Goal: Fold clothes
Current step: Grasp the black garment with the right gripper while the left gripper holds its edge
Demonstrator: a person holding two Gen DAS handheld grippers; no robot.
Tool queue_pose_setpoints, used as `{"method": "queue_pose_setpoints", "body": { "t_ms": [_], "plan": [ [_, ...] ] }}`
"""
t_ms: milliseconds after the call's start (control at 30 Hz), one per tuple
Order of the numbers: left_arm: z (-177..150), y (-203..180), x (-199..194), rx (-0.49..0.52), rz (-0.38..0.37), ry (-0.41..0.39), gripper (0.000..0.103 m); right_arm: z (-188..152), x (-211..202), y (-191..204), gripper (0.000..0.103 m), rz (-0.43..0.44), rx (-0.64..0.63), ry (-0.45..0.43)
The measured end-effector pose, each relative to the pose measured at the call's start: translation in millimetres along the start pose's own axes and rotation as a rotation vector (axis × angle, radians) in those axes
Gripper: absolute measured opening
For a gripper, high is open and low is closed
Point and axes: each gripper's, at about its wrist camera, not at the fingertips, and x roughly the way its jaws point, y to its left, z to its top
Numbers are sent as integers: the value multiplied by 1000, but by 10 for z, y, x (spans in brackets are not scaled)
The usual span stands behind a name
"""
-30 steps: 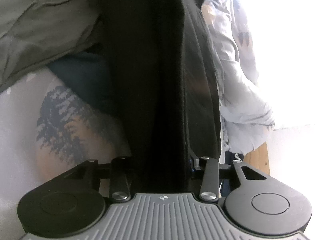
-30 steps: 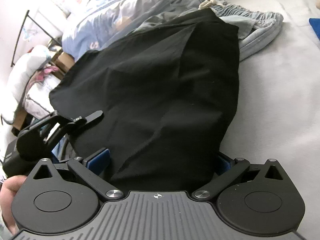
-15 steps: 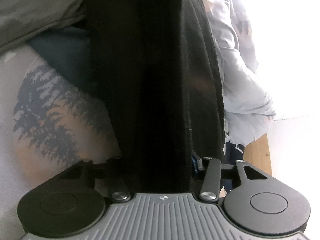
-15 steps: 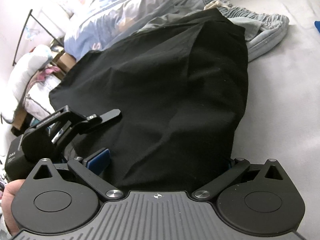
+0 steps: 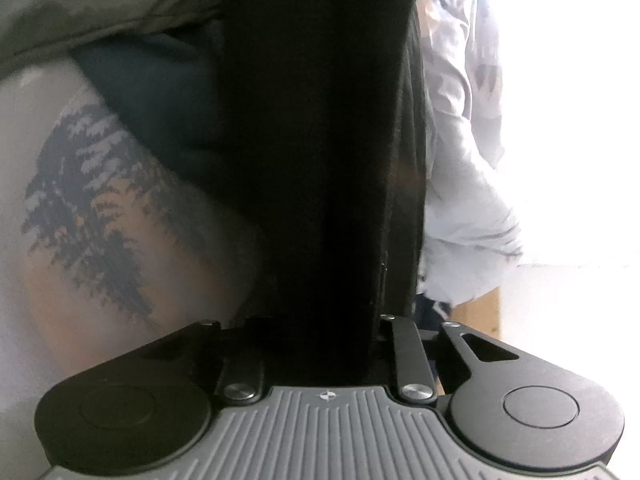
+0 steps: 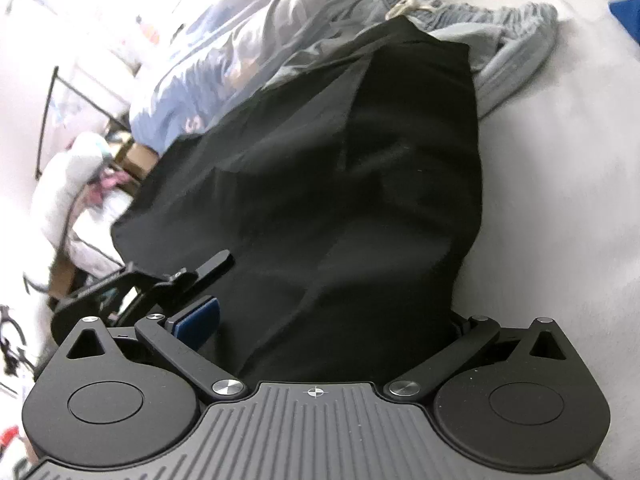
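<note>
A black garment [image 6: 340, 180] lies spread on the grey bed sheet [image 6: 560, 200]. A bunched strip of the black garment [image 5: 312, 140] runs up the middle of the left wrist view. My left gripper [image 5: 332, 300] is closing its jaws on that strip, and the cloth hides the fingers. From the right wrist view the left gripper [image 6: 192, 276] sits at the garment's near left edge. My right gripper [image 6: 332, 312] stands wide open with the garment's near end lying between its fingers. Its blue left pad [image 6: 196, 320] is bare beside the cloth, and the right finger is covered.
Pale denim shorts with an elastic waist [image 6: 520, 32] lie past the garment. A blue printed duvet [image 6: 208, 80] is heaped at the far left. Close to the left gripper are a tree-print fabric [image 5: 88, 200], an olive garment [image 5: 80, 8] and a dark teal cloth [image 5: 160, 100].
The left gripper's links have drawn inward around the black strip. In the right wrist view the left gripper has slid rightward onto the garment's edge. The right gripper has rolled slightly.
</note>
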Motion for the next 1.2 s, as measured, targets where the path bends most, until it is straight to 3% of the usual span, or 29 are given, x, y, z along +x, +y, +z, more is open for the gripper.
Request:
{"method": "queue_pose_setpoints", "body": {
  "t_ms": [333,367,400,500,567,600,667,700,833,1033,1200],
  "plan": [
    [154,167,26,-72,-47,10,22,-30,69,-43,100,53,74,-37],
    [166,184,29,-73,-46,10,22,-28,71,-49,84,53,82,-38],
    [193,194,46,-61,-40,9,22,-26,70,-68,59,40,99,-42],
    [274,218,108,-30,-1,9,22,-12,63,-134,26,63,119,-36],
    [326,232,139,-22,8,13,23,5,7,-66,16,65,73,-48],
    [354,232,152,-15,11,17,32,10,-28,-16,13,61,46,-58],
    [398,243,189,-13,17,41,47,18,-122,104,9,45,-27,-98],
    [415,251,212,-12,23,57,65,22,-187,170,9,41,-69,-132],
    [483,223,273,55,1,72,81,98,-386,281,8,64,-103,-207],
    [510,144,154,166,35,67,91,102,-558,406,7,91,-85,-232],
    [630,149,63,192,42,65,92,-59,-791,477,7,91,-99,-250]
  ]
}}
